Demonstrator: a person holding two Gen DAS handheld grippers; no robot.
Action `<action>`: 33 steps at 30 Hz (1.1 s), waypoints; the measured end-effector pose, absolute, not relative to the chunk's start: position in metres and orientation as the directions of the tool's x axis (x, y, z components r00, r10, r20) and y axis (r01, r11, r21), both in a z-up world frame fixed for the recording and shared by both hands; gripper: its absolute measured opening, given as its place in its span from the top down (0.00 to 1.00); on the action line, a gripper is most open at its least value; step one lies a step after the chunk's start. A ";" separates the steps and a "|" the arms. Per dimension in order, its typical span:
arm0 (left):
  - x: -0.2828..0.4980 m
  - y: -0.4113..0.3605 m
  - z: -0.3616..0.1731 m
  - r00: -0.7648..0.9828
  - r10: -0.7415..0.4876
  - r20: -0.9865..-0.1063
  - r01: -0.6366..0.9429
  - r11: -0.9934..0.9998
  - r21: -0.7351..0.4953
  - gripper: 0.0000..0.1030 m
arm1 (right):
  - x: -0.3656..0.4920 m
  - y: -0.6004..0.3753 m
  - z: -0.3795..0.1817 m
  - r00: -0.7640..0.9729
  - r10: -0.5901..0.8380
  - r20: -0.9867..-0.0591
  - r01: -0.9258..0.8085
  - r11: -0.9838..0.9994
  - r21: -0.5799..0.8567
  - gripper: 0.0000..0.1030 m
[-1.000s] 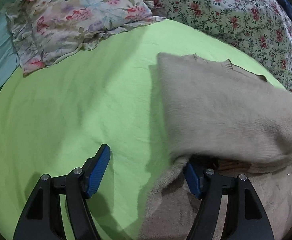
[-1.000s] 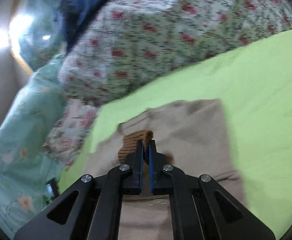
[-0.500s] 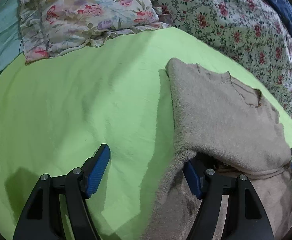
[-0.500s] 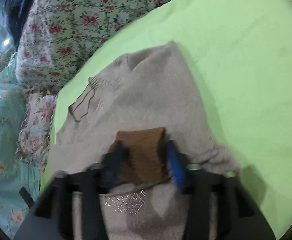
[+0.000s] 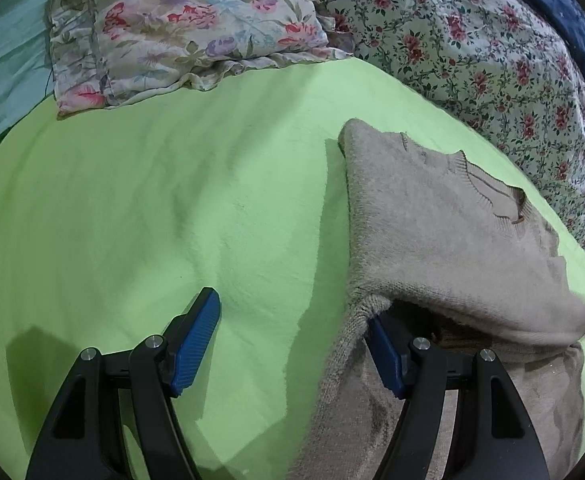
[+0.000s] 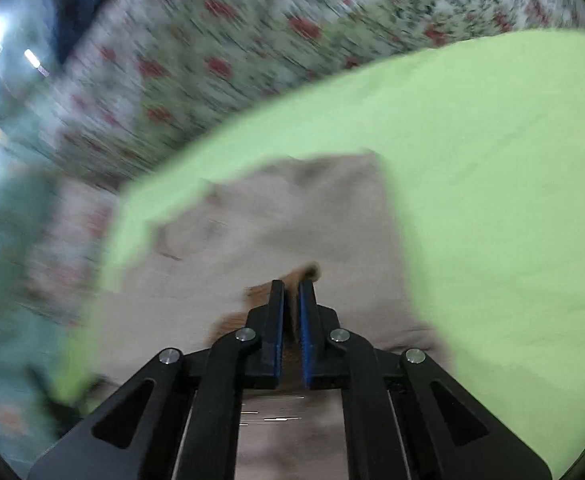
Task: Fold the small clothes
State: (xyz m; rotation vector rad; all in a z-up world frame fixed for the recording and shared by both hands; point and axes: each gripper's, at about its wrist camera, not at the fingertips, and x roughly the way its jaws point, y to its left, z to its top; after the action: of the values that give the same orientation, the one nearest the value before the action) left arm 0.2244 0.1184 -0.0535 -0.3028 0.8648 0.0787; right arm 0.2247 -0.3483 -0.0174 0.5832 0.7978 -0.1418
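Note:
A beige knit sweater (image 5: 444, 232) lies folded over on a lime green bed sheet (image 5: 172, 208). My left gripper (image 5: 292, 344) is open, its right finger tucked under the sweater's fold edge and its left finger over bare sheet. In the blurred right wrist view the sweater (image 6: 292, 220) lies ahead, and my right gripper (image 6: 291, 292) is shut on its brown ribbed cuff (image 6: 300, 272).
A floral pillow (image 5: 180, 28) lies at the far left of the bed. A floral quilt (image 5: 472, 40) borders the sheet at the back and right, with a dark blue cloth (image 5: 564, 12) on it. Teal fabric (image 5: 0, 68) sits at the left.
The sweater's top layer came down flat onto the sheet. My right gripper opened around the brown cuff half a second ago and is shut on it again, moving fast. My left gripper stayed open.

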 end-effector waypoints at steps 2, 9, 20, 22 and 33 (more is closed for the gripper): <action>0.224 0.119 -0.053 0.642 -0.051 -0.765 -0.194 0.955 -0.226 0.30 | 0.229 -0.351 -0.034 0.622 0.003 -0.783 0.420 0.842 0.337 0.92; 0.221 0.117 -0.054 0.624 -0.026 -0.781 -0.193 0.963 -0.186 0.28 | 0.206 -0.307 -0.019 0.723 0.156 -0.673 0.205 0.882 0.425 0.86; 0.192 0.126 -0.042 0.584 -0.071 -0.809 -0.123 0.977 -0.174 0.28 | 0.181 -0.330 -0.027 0.684 0.076 -0.725 0.344 0.843 0.413 0.58; 0.172 0.128 -0.037 0.578 -0.133 -0.805 -0.082 0.972 -0.219 0.28 | 0.157 -0.328 -0.014 0.716 0.114 -0.689 0.295 0.845 0.447 0.54; 0.040 0.098 -0.036 0.444 -0.367 -0.817 0.191 0.930 -0.314 0.23 | 0.048 -0.292 -0.008 0.745 0.315 -0.588 0.083 0.831 0.550 0.46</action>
State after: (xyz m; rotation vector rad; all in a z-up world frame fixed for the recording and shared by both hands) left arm 0.0401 0.0980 -0.0359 -0.1859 1.0562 -0.3482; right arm 0.0475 -0.2917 -0.0081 0.5887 0.7290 0.1356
